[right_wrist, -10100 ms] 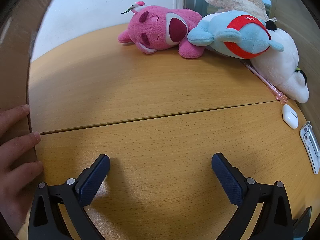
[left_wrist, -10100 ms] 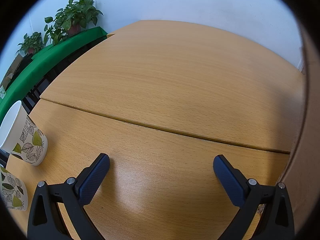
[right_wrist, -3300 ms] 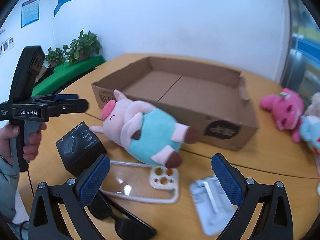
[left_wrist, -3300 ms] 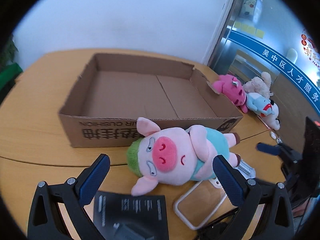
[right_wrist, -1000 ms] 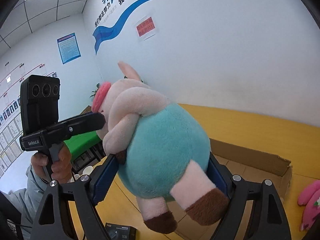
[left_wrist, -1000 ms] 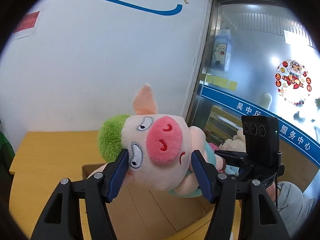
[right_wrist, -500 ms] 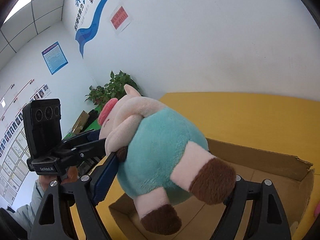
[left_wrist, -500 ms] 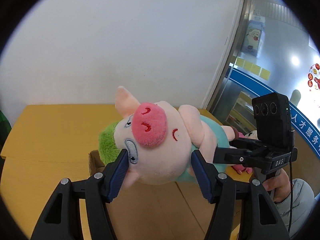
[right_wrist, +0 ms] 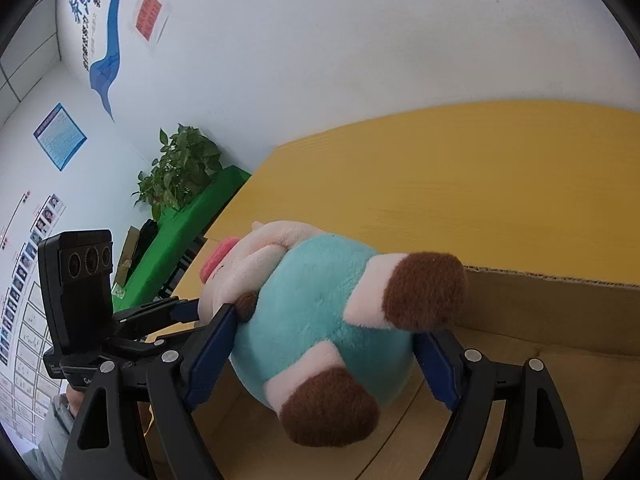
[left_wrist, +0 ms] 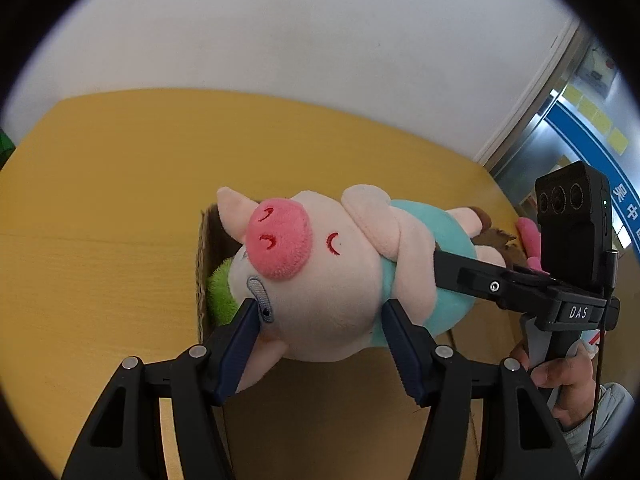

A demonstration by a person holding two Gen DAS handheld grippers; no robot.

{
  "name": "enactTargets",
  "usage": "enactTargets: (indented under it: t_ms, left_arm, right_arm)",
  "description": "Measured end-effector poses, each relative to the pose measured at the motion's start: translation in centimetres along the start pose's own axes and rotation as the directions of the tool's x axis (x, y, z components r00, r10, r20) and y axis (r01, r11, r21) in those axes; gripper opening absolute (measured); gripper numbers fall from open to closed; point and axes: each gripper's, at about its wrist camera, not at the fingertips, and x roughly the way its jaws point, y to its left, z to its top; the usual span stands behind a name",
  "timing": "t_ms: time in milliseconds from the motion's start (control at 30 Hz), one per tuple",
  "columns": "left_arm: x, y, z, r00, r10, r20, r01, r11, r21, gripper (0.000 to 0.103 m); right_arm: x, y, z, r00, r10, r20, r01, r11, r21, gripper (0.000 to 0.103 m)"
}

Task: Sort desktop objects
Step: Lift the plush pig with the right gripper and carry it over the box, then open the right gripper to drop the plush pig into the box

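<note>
Yellow wood spreads wide under everything: the counter (left_wrist: 100, 208) runs to the far white wall in both views. On it sits the cardboard box (right_wrist: 560, 312), open at the top, its corrugated far rim showing in my right view and its left wall edge showing behind the toy's head in my left view.

I hold the plush pig (left_wrist: 320, 276) in the air above the box, between both tools. It lies on its side, pink snout turned up toward my left camera, green hair low on the left, teal shirt toward the right. My left tool (left_wrist: 320, 344) is clamped on the head, one blue pad against the cheek by the eye, the other under the chin side. My right tool (right_wrist: 324, 352) is clamped on the teal belly, with the two brown-soled feet sticking out toward that camera.

Far left in my right view a green-covered bench carries a potted plant (right_wrist: 180, 168). At the far right of the box a pink plush (left_wrist: 530, 236) peeks out, mostly hidden.
</note>
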Motion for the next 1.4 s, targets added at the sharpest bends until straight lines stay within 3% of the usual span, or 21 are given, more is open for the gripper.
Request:
enactTargets:
  t_ms: [100,233,300,367,467,600,700,833,900,967,1100,1267,1400]
  left_arm:
    - [0.8,0.0,-0.3,0.997,0.027,-0.07,-0.024,0.999,0.043,0.057]
    - [-0.5,1.0,0.3,0.996,-0.002,-0.09,-0.003,0.999,-0.051,0.058]
    - [-2.7,1.3,0.4,0.999,0.016,-0.034,-0.018,0.997,-0.076,0.058]
    - [-5.8,1.3,0.1,1.0,-0.009,0.024,0.011,0.997,-0.074,0.06]
    - [-10.4,0.3,-1.4,0.997,-0.039,0.067,0.04,0.999,-0.018,0.065]
    - [-12.9,-2.0,-5.3,1.0,0.012,0.025,-0.015,0.992,0.128,0.065]
    - [-12.4,-3.3,-7.5,0.999,0.03,-0.036,-0.023,0.986,0.162,0.065]
    - [-11.4,-2.4,-11.8,0.992,0.017,-0.126,-0.001,0.991,0.133,0.065]
    - [-9.7,-2.5,-13.5,0.98,0.02,-0.2,0.002,0.994,0.111,0.065]
    - [-10.1,-3.2,-14.3,0.981,0.069,-0.18,-0.041,0.987,0.155,0.065]
    - [-10.7,-2.8,-15.0,0.977,0.007,-0.211,0.008,0.997,0.073,0.065]
    - [-11.7,-3.4,-16.9,0.977,0.036,-0.212,-0.016,0.995,0.096,0.065]
    - [-12.5,-3.8,-17.9,0.974,0.058,-0.218,-0.033,0.993,0.115,0.065]
  right_arm:
    - [2.0,-1.9,-1.3,0.999,-0.021,-0.034,0.022,0.999,0.046,0.086]
    - [1.5,-2.9,-1.2,0.996,-0.076,-0.037,0.079,0.993,0.084,0.091]
    - [0.2,-2.5,-1.0,0.996,-0.082,-0.041,0.085,0.993,0.078,0.096]
    - [-2.5,-1.3,-0.6,0.994,-0.102,-0.022,0.104,0.992,0.067,0.103]
    - [-6.9,1.0,-0.8,0.985,-0.163,-0.051,0.166,0.984,0.058,0.103]
    - [-12.8,3.6,-4.3,0.956,-0.281,-0.09,0.278,0.96,-0.042,0.103]
    - [-18.0,2.1,-10.6,0.919,-0.378,-0.109,0.372,0.925,-0.071,0.103]
    - [-20.8,-0.4,-18.5,0.867,-0.465,-0.178,0.473,0.881,0.004,0.103]
    - [-21.3,-1.1,-20.8,0.866,-0.46,-0.197,0.477,0.878,0.045,0.103]
    - [-21.7,-1.6,-22.8,0.857,-0.471,-0.209,0.495,0.866,0.078,0.103]
    - [-21.8,-0.5,-24.5,0.836,-0.512,-0.198,0.528,0.848,0.037,0.103]
    - [-22.3,0.4,-26.1,0.793,-0.578,-0.19,0.582,0.812,-0.042,0.103]
    - [-22.4,0.9,-25.9,0.792,-0.58,-0.188,0.581,0.812,-0.057,0.103]
